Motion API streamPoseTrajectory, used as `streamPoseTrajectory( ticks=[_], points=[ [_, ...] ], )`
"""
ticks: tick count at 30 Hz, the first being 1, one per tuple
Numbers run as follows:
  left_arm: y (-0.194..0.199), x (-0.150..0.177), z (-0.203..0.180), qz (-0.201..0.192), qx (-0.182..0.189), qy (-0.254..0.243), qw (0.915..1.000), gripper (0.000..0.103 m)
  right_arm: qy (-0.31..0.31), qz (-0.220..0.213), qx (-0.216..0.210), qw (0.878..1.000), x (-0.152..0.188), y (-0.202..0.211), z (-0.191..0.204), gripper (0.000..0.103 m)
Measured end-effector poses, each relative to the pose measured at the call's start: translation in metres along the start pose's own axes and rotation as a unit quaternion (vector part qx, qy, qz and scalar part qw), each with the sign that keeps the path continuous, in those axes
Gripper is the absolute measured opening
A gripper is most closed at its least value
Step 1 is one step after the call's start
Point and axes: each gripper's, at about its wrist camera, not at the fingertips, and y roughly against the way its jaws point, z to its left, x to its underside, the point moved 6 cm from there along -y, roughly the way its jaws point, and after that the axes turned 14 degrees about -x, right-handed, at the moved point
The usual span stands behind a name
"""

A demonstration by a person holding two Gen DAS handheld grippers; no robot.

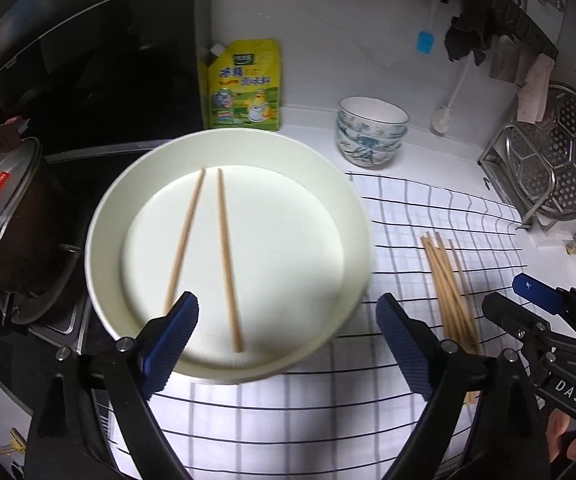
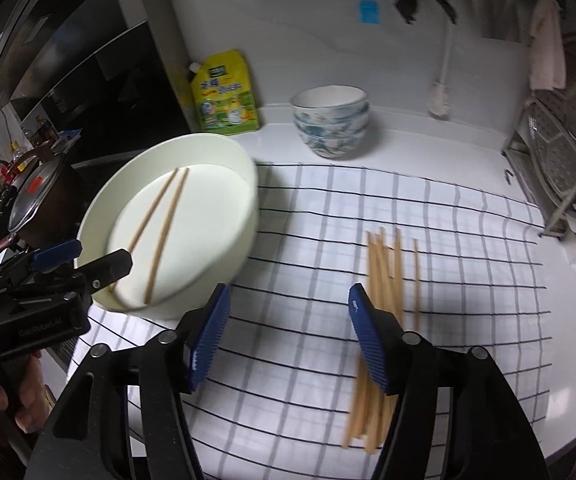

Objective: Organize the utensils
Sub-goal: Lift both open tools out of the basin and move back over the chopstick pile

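Observation:
A cream round dish (image 1: 320, 184) (image 2: 244, 208) sits at the left of a checked cloth and holds two wooden chopsticks (image 1: 226, 256) (image 2: 164, 236). A loose pile of several chopsticks (image 1: 448, 288) (image 2: 384, 276) lies on the cloth to the right. My left gripper (image 1: 288, 332) is open and empty, hovering over the dish's near rim; it also shows in the right wrist view (image 2: 84, 260). My right gripper (image 2: 288, 336) is open and empty, low over the cloth, its right finger over the pile; it also shows in the left wrist view (image 1: 528, 304).
The checked cloth (image 1: 328, 400) (image 2: 308, 220) covers a white counter. Stacked patterned bowls (image 1: 372, 132) (image 2: 330, 122) and a yellow refill pouch (image 1: 244, 84) (image 2: 224, 94) stand at the back. A lidded pot (image 1: 4, 208) is left, a metal rack with steamer plate (image 1: 560, 156) right.

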Motion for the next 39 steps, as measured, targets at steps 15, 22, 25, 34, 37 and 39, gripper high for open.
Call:
streamPoseTrajectory(
  ticks=[15, 22, 25, 34, 37, 39],
  points=[
    [-0.001, 0.016, -0.09, 0.008, 0.03, -0.014, 0.9994, 0.092, -0.025, 0.019, 0.042, 0.999, 0.039, 0.026, -0.095, 0.069],
    [-0.019, 0.028, -0.122, 0.014, 0.026, -0.03, 0.9991, 0.092, -0.038, 0.051, 0.049, 0.997, 0.062, 0.005, -0.132, 0.069],
    [-0.031, 0.033, -0.13, 0.023, 0.019, -0.034, 0.999, 0.092, -0.042, 0.058, 0.052, 0.996, 0.068, -0.006, -0.144, 0.069],
    [-0.057, 0.05, -0.146, 0.04, 0.007, -0.034, 0.9986, 0.092, -0.052, 0.067, 0.043, 0.995, 0.074, -0.042, -0.167, 0.069],
    [-0.064, 0.058, -0.149, 0.049, 0.004, -0.036, 0.9981, 0.092, -0.044, 0.073, 0.047, 0.995, 0.074, -0.052, -0.17, 0.069],
    [-0.067, 0.061, -0.15, 0.053, 0.001, -0.036, 0.9979, 0.092, -0.04, 0.076, 0.045, 0.995, 0.075, -0.056, -0.171, 0.069]
  ],
)
